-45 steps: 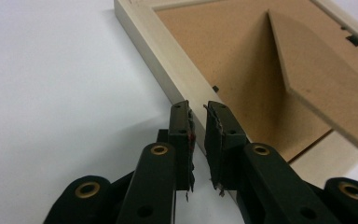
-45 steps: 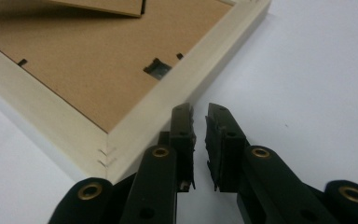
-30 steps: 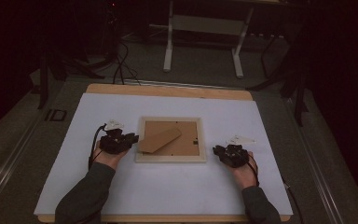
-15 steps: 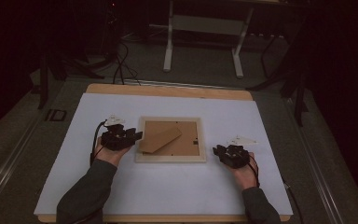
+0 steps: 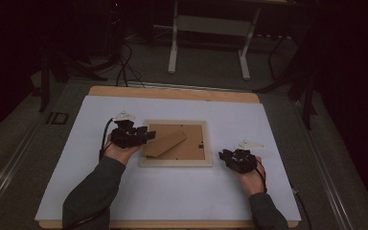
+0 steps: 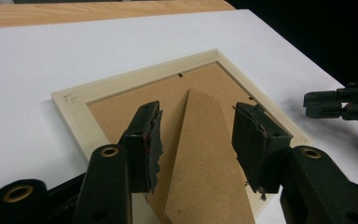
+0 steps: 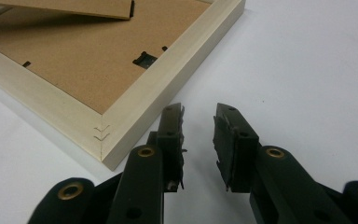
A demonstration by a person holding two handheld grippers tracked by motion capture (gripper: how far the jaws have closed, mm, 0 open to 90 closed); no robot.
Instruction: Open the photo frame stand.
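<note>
The stand's (image 6: pixel 205 163) lower end runs off the left gripper view's bottom edge.

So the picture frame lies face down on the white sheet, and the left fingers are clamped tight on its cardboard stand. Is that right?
Not quite. The picture frame does lie face down on the white sheet, but the left gripper is not clamped on the cardboard stand. Its fingers have just been opening and stand apart either side of the stand, as the left gripper view shows.

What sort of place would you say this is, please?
Probably a dim lab or workshop set up for recording: a white-covered table, a picture frame lying face down on it, cables across the floor, and a stand behind.
</note>
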